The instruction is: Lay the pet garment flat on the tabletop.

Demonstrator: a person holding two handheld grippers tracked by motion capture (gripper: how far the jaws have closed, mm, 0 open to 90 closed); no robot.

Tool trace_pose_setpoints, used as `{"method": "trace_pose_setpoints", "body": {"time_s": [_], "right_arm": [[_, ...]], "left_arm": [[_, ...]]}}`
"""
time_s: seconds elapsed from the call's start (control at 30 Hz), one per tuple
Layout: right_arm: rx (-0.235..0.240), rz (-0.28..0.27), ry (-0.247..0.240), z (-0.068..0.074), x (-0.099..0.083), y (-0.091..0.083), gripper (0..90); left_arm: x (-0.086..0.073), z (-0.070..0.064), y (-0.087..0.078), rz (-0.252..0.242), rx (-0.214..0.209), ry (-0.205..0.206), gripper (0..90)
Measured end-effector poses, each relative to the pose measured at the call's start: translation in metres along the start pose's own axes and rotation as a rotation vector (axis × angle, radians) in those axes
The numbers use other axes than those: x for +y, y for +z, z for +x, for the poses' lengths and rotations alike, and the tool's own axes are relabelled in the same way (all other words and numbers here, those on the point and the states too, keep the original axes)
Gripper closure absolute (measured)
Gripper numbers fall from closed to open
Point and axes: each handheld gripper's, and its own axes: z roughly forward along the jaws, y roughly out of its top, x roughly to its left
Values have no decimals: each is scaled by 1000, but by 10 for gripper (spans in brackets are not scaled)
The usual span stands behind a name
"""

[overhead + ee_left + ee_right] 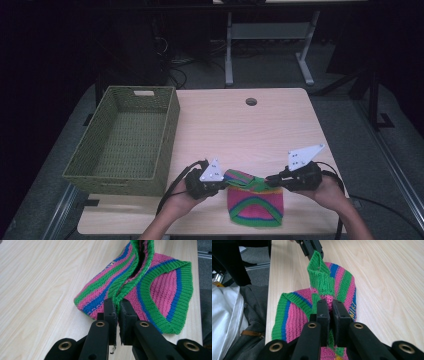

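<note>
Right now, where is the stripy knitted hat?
In the high view the stripy knitted hat lies at the table's near edge, pinched between the left tool and right tool, right of the green basket.

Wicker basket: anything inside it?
The wicker basket shows a bare woven floor. Its near wall hides the closest strip of floor. The striped knit lies outside, held by the left claw and right claw.

Pink, green and blue striped knitted hat (255, 202) lies at the table's near edge, green ribbed rim lifted and stretched.
</note>
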Motion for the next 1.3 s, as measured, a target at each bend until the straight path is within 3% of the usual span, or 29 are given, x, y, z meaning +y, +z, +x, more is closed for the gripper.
{"method": "trace_pose_setpoints", "body": {"time_s": [0.5, 1.03, 1.3], "right_arm": [[11, 14, -23, 1, 23, 5, 844], [-19, 14, 26, -12, 23, 0, 844], [-32, 21, 11, -13, 29, 1, 843]], "left_arm": [[5, 8, -27, 2, 37, 7, 856], [18, 22, -18, 17, 28, -10, 856], [26, 34, -22, 27, 48, -12, 856]]}}
